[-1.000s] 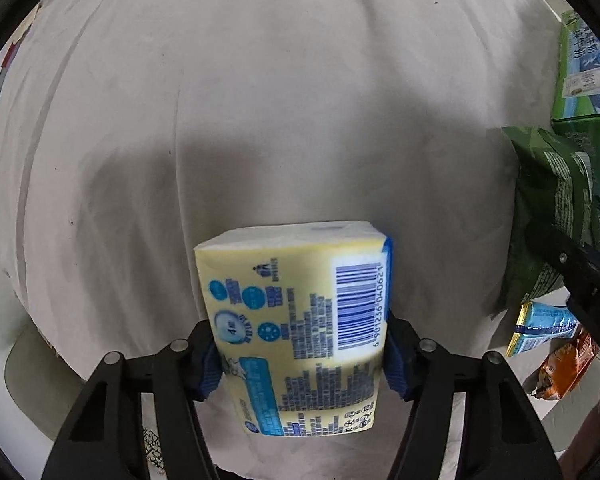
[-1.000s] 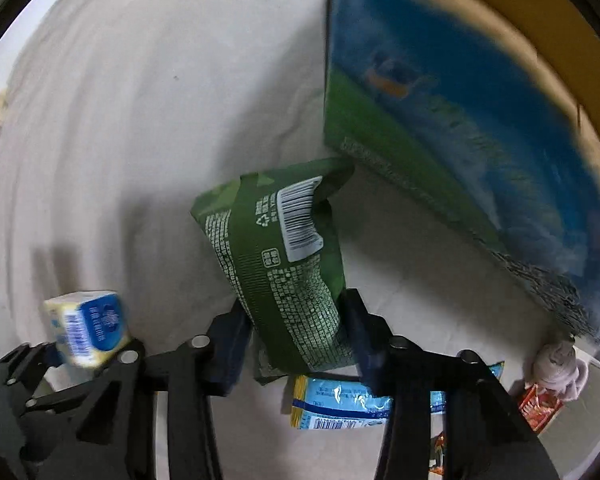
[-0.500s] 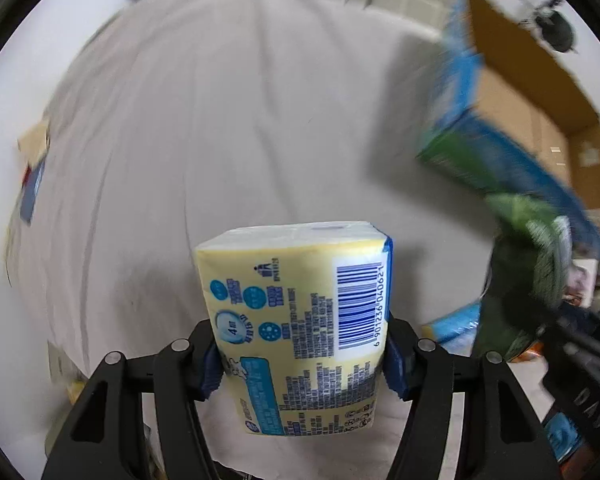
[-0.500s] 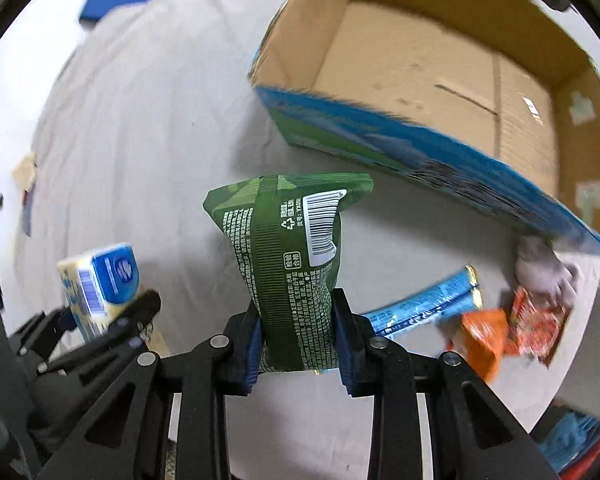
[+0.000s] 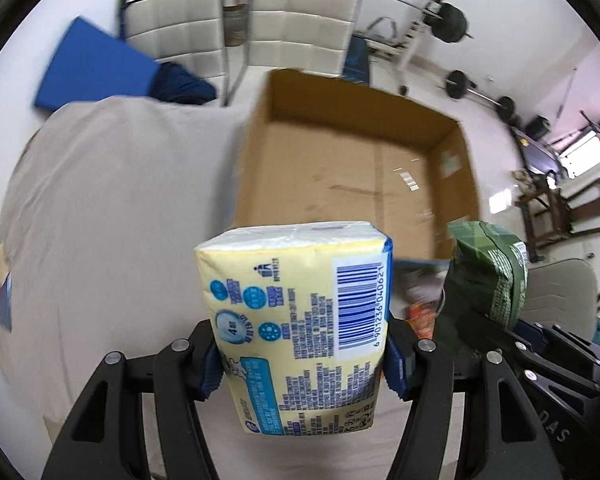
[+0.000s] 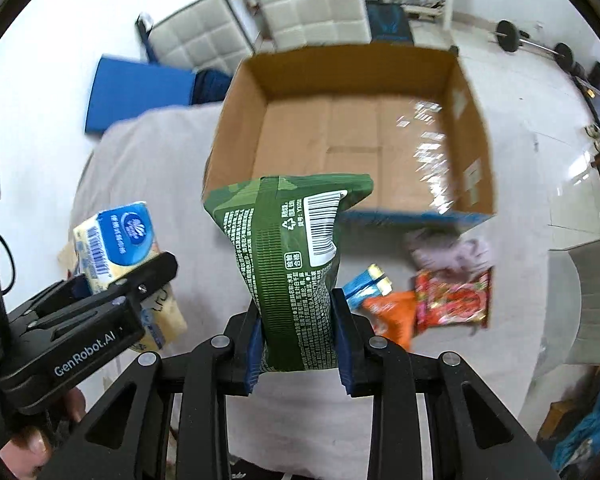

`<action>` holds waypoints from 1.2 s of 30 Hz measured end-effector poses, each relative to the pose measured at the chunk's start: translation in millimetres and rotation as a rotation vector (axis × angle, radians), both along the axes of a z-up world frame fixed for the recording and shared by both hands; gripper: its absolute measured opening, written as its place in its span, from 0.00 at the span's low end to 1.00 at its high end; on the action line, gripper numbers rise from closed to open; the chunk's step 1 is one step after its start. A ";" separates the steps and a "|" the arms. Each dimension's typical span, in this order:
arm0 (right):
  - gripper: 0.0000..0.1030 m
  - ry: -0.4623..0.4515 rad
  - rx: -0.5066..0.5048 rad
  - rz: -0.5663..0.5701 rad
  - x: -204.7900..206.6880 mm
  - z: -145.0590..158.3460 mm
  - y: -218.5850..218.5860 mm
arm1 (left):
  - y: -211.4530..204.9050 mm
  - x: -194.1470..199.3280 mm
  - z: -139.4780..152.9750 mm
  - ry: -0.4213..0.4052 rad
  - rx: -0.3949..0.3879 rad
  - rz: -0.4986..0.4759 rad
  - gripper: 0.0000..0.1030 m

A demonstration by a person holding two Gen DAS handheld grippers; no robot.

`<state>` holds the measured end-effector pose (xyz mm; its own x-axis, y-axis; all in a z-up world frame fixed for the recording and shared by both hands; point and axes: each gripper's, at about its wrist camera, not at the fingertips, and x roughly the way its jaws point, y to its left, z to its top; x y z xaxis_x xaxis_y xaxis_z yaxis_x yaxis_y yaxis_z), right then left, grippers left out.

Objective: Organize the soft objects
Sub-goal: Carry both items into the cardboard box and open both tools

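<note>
My left gripper [image 5: 304,354] is shut on a yellow tissue pack [image 5: 296,320] and holds it above the cloth-covered table, in front of an open cardboard box [image 5: 352,168]. My right gripper [image 6: 296,344] is shut on a green snack bag [image 6: 288,256], held upright in front of the same box [image 6: 356,128], which looks empty. The tissue pack [image 6: 116,248] and left gripper also show at the left of the right wrist view. The green bag [image 5: 488,272] shows at the right of the left wrist view.
On the grey cloth [image 6: 148,168] near the box lie a blue stick pack [image 6: 366,284], an orange packet [image 6: 392,312], a red packet [image 6: 452,300] and a pale soft toy [image 6: 448,248]. White chairs [image 6: 308,4], a blue mat [image 6: 136,92] and gym weights stand beyond.
Both grippers have lifted and tilted up with their loads. The view went from the bare cloth to the open box and the room beyond.
</note>
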<state>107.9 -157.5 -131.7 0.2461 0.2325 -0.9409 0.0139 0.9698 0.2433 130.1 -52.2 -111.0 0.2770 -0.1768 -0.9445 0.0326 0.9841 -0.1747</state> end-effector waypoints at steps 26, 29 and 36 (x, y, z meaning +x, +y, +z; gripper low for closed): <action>0.31 0.170 -0.090 -0.063 236.1 -148.3 -100.0 | -75.5 272.9 -168.0 0.384 -0.104 -0.148 0.59; 0.31 0.180 -0.102 -0.052 243.0 -160.6 -100.8 | -81.7 272.9 -173.9 0.383 -0.080 -0.162 0.60; 0.40 0.196 -0.130 -0.034 243.7 -166.3 -96.7 | -89.0 268.4 -170.9 0.356 0.033 -0.151 0.60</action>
